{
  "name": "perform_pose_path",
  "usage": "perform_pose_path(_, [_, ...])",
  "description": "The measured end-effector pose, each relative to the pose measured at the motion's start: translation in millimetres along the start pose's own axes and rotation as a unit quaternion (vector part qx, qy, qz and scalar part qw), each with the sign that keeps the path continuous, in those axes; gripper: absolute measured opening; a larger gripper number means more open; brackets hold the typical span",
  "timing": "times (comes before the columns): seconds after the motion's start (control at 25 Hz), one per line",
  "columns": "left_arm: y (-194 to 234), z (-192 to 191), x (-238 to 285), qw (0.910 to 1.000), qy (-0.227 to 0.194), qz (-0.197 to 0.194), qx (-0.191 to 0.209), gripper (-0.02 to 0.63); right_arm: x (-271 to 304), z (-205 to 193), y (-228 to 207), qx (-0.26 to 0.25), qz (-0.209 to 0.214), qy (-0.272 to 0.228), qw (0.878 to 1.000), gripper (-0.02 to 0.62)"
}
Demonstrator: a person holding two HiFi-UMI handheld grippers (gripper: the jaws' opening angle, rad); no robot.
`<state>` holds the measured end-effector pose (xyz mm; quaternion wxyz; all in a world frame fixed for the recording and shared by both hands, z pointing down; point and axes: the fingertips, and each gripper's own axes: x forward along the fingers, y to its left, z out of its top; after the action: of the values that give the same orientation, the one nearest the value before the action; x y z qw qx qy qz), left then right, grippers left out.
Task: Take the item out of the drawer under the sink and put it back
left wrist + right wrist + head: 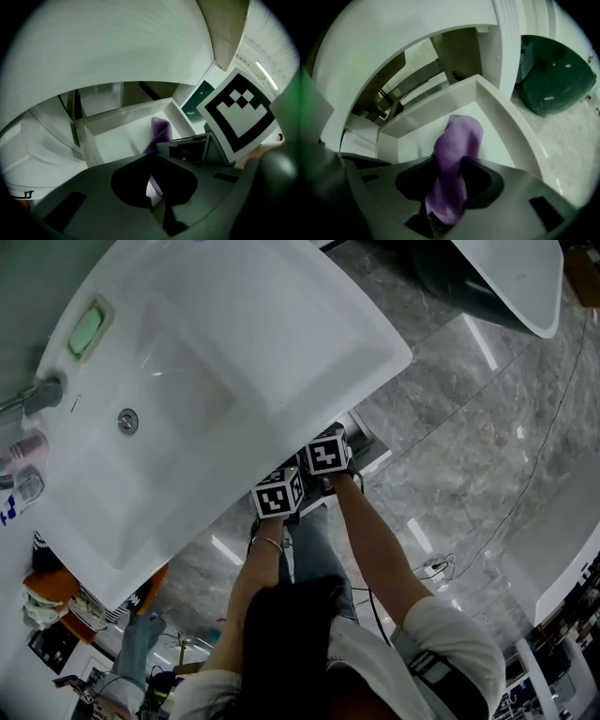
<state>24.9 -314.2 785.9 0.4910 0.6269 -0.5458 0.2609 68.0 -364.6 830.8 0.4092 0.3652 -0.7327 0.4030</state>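
The drawer (pixel 513 129) under the white sink (pixel 244 343) stands pulled open. The right gripper (pixel 450 176) is closed on a purple cloth (pixel 458 143), which sticks out past its jaws and hangs inside the drawer's white walls. Whether the cloth's far end touches the drawer floor cannot be told.

The left gripper (pixel 152 178) holds nothing. Its jaws sit nearly together with only a sliver between them, and it is poised just beside the right one over the same drawer.

Opening the drawer and gripping the cloth look done. It is not clear whether the cloth is on its way out or going back. Letting go of it inside still appears to remain.

No brand or label can be read. The marker cube (pixel 239 115) carries only black-and-white squares, and a small mark on the cabinet is too faint to read.
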Motion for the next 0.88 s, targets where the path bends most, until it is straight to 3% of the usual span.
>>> perform_pose_path(0.08, [-2,5,-4,1.0,-0.008,-0.002,-0.001,0.003,-4,3,-6,0.013,-0.017,-0.006,1.0,0.133])
perform_pose_path(0.16, [-4,6,-7,0.9999,-0.01,-0.007,0.002,0.003,-9,2,-10,0.034,-0.027,-0.004,0.999,0.11])
perform_pose_path(0.72, [-7,-8,-34,0.9989,-0.001,-0.026,0.04,0.003,-51,6,4,0.032,-0.033,-0.059,0.997,0.094])
perform_pose_path(0.88, [-13,-11,-49,0.9988,-0.008,-0.037,0.031,0.003,-76,6,9,0.043,-0.036,-0.085,0.995,0.092])
